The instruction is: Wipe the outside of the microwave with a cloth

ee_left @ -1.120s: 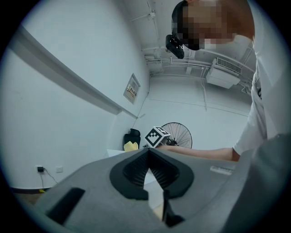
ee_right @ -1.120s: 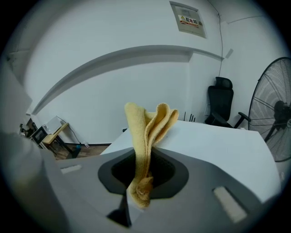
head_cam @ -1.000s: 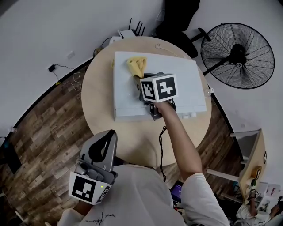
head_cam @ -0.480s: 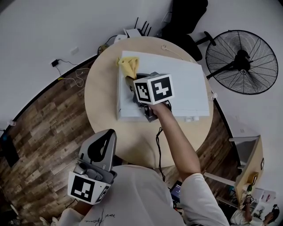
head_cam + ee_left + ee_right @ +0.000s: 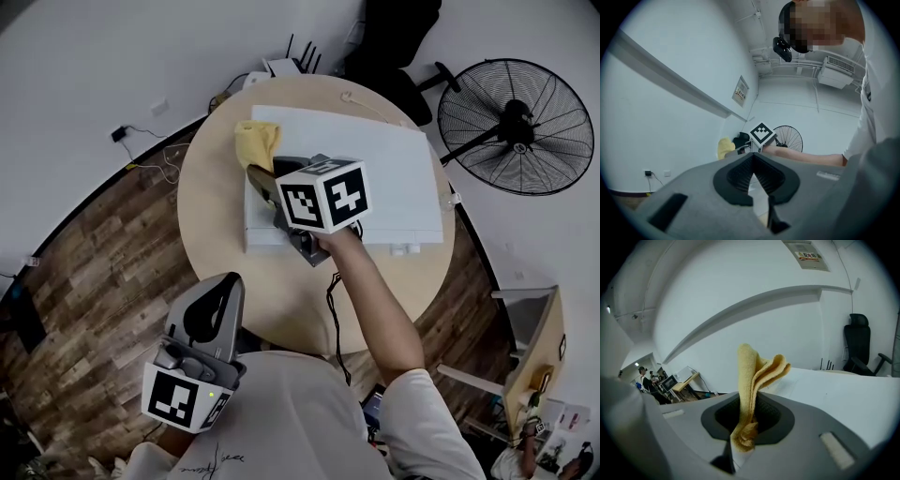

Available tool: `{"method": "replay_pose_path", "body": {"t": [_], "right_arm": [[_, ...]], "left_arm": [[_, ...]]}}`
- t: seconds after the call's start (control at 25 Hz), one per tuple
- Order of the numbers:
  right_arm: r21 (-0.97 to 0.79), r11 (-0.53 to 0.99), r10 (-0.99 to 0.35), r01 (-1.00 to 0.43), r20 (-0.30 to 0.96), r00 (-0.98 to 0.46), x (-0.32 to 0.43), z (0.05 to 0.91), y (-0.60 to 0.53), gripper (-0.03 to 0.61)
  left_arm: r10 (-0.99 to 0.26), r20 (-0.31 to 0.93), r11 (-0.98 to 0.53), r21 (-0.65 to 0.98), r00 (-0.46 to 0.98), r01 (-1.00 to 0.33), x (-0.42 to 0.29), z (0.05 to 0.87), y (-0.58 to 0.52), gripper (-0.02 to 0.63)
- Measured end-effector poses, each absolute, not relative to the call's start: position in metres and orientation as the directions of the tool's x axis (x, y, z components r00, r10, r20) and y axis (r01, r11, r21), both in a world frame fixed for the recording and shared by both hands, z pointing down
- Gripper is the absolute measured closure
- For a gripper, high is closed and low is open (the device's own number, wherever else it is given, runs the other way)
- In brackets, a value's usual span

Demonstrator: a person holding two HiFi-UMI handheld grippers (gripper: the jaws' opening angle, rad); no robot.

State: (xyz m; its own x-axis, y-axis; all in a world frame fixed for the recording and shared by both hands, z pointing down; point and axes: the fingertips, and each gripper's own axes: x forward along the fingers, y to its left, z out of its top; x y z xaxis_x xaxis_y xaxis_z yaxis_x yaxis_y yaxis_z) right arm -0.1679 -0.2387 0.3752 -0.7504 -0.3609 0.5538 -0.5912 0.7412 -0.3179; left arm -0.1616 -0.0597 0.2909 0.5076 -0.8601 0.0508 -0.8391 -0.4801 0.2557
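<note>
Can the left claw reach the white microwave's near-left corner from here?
Probably yes, stretching forward: the left claw hangs by the torso, and only bare round wooden table lies before the white box-shaped microwave.

No legible text or numbers; the wall notice (image 5: pixel 808 256) too small and blurred for reading.

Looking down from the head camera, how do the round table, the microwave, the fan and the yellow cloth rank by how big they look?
1. round table
2. microwave
3. fan, not far behind the microwave; it stands lower, on the floor, so its real size is unsure
4. yellow cloth, by far the smallest
</note>
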Motion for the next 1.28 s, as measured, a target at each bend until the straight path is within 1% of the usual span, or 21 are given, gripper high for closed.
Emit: {"method": "replay_pose_path", "body": {"t": [0.16, 0.48, 0.84, 1.28], "right_arm": [[-0.321, 0.733, -0.397, -0.6, 0.514, -0.76, -0.14, 0.357, -0.241, 0.511], [-0.311, 0.685, -0.473, -0.658, 0.497, -0.727, -0.066, 0.345, -0.244, 0.511], [-0.293, 0.623, -0.545, -0.725, 0.502, -0.671, 0.016, 0.344, -0.244, 0.511], [-0.255, 0.493, -0.64, -0.832, 0.541, -0.545, 0.134, 0.356, -0.252, 0.511]], "left_arm": [[-0.846, 0.055, -0.504, 0.242, 0.531, -0.829, -0.139, 0.289, -0.054, 0.621], [-0.83, 0.058, -0.531, 0.218, 0.554, -0.819, -0.104, 0.282, -0.044, 0.621], [-0.822, 0.075, -0.541, 0.204, 0.565, -0.816, -0.075, 0.282, -0.031, 0.621], [-0.83, 0.084, -0.528, 0.2, 0.551, -0.825, -0.055, 0.287, -0.029, 0.621]]}}
